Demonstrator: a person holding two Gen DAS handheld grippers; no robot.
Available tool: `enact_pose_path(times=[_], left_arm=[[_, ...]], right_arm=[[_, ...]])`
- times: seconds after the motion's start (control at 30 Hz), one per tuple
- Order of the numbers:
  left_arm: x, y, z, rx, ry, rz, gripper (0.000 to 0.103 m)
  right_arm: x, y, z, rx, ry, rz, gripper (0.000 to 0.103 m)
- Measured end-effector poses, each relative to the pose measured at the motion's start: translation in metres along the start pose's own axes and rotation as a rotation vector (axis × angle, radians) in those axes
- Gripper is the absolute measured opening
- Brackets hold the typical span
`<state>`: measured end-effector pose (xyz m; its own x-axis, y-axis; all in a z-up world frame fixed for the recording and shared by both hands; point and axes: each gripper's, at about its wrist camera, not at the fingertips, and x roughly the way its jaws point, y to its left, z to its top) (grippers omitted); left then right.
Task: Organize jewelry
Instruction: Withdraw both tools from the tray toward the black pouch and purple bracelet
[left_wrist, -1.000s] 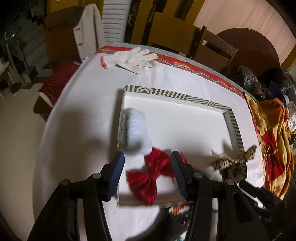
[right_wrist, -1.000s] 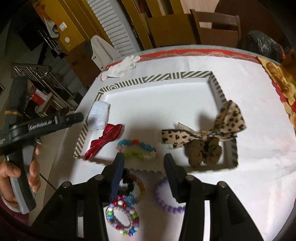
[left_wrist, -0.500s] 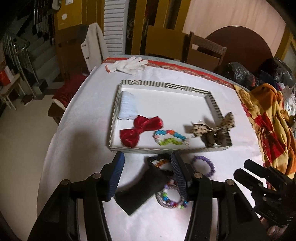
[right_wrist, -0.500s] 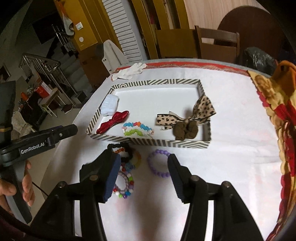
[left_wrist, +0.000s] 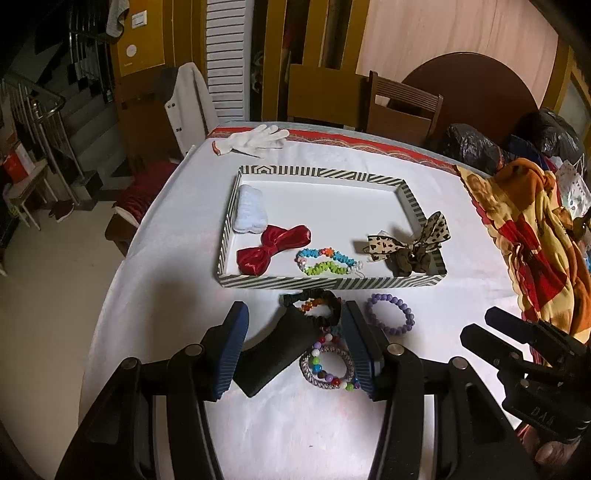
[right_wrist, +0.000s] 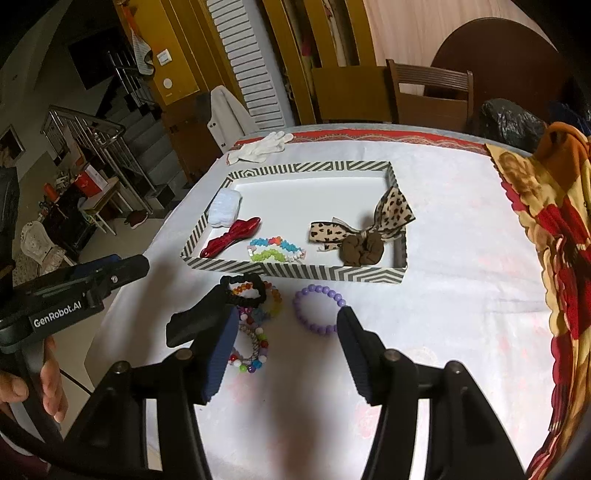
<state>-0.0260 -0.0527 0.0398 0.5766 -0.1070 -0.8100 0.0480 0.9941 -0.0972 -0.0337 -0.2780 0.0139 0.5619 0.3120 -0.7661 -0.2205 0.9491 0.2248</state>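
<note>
Your landmark is the shallow rectangular tray (left_wrist: 413, 199) with black-and-white striped walls and a white floor, standing on the white-clothed table (left_wrist: 177, 258). Inside it, from left to right, you have five pieces: one pale blue fuzzy hair tie (left_wrist: 250, 214) in the far left corner, one shiny red satin bow (left_wrist: 273, 249) just in front of that, one twisted bead bracelet in turquoise, orange and lime (left_wrist: 327, 261) at the middle of the near wall, then one leopard-print ribbon bow (left_wrist: 410, 238) lying over one brown fabric scrunchie (left_wrist: 412, 261) in the near right corner.

Just outside the tray's near wall lie four more pieces: one black scrunchie (left_wrist: 314, 297) over one orange-and-yellow bead bracelet (right_wrist: 275, 301), one multicoloured bead bracelet on a woven band (left_wrist: 327, 367) nearer to you, and, to their right, one lilac bead bracelet (left_wrist: 389, 319).

Beyond the tray's far left corner lies one pair of white knit gloves (left_wrist: 255, 138).

Your left tongs (left_wrist: 293, 347) stand apart above the loose bracelets, gripping nothing. Your right tongs (right_wrist: 286, 356) are opening, with nothing pinched between them.
</note>
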Motion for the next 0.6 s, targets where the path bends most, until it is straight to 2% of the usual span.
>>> enact_pose_path(times=[0.6], left_arm=[[0.0001, 0.0065, -0.0099, -0.004, 0.004, 0.020, 0.060]], right_arm=[[0.0018, 0.0097, -0.0029, -0.012, 0.011, -0.006, 0.060]])
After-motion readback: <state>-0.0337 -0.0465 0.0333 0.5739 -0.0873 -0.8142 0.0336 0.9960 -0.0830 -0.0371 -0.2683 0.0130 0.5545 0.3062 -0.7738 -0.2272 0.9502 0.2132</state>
